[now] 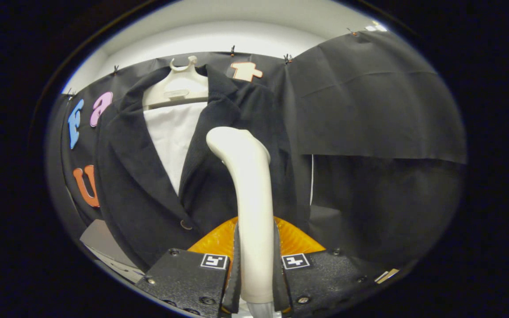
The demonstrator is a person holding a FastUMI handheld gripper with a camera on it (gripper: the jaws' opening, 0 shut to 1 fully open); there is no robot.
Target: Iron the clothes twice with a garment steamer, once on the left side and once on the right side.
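Dark jacket (139, 176) hangs just beyond the gripper (256, 269), whose fingers clamp the steamer handle (250, 198); keep the head flat against one front panel, stroking downward slowly.

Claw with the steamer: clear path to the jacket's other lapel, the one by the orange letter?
Probably yes. The claw is shut on the steamer, whose head stands up before the jacket; nothing stands between it and that lapel.

Steamer (248, 190) head against jacket (135, 185), hidden.
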